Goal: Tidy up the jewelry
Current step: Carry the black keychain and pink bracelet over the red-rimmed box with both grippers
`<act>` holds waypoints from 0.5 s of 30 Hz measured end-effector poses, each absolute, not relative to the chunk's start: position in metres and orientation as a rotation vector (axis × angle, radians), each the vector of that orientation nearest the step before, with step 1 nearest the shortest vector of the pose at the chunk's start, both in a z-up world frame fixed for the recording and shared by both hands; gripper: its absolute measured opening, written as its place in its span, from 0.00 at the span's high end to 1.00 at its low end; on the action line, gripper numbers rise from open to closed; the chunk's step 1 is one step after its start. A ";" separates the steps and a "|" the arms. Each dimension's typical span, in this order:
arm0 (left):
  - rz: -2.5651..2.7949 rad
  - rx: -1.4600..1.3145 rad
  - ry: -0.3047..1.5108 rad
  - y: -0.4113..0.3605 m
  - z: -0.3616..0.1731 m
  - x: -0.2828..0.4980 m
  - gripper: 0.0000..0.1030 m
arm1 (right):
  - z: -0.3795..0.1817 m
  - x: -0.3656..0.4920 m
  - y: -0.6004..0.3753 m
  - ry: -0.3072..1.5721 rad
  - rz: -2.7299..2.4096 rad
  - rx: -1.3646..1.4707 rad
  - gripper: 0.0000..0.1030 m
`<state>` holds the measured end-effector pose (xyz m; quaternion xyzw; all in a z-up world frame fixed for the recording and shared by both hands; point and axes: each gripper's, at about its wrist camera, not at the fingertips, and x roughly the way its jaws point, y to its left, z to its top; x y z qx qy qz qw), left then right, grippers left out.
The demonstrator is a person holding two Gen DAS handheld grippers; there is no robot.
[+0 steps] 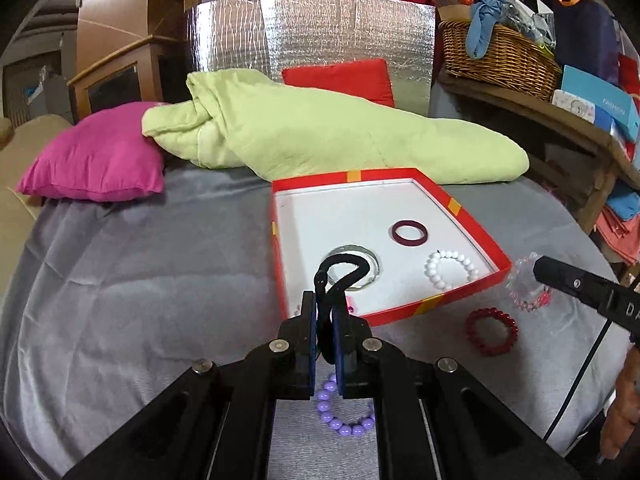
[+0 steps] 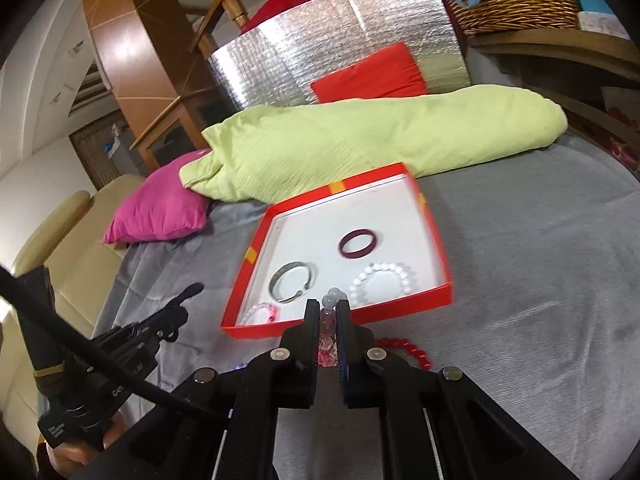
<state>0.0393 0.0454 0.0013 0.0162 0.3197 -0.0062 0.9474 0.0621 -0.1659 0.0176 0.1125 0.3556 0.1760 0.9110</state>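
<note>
A red box lid with a white floor [image 1: 460, 210] [image 2: 436, 240] lies on the grey bed. In it lie a maroon bangle [image 1: 409, 233] [image 2: 359, 244], a white bead bracelet [image 1: 451, 269] [image 2: 382, 282], a silver bangle [image 1: 370, 276] [image 2: 291, 282] and a clear-pink bead bracelet [image 2: 260, 312]. My left gripper [image 1: 325, 308] is shut on a black hair tie [image 1: 340, 270], held over the box's near edge. My right gripper [image 2: 329, 306] is shut on a clear bead bracelet [image 2: 330, 320] [image 1: 526, 284] at the box's near rim. A red bead bracelet [image 1: 491, 331] [image 2: 412, 350] and a purple bead bracelet [image 1: 342, 416] lie on the sheet.
A green quilt [image 1: 320, 136], a pink pillow [image 1: 96, 160] and a red cushion [image 1: 340, 80] lie behind the box. A wicker basket [image 1: 500, 52] and boxes stand on a wooden shelf at the right. A beige sofa [image 2: 72, 240] is at the left.
</note>
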 end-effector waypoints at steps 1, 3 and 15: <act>-0.009 0.037 0.647 0.046 0.002 0.039 0.92 | 0.017 0.062 -0.163 0.733 0.367 0.228 0.92; 0.004 0.042 0.641 0.048 0.003 0.038 0.92 | 0.016 0.060 -0.157 0.735 0.377 0.222 0.92; 0.048 0.041 0.650 0.055 0.004 0.041 0.92 | 0.008 0.068 -0.137 0.769 0.412 0.223 0.92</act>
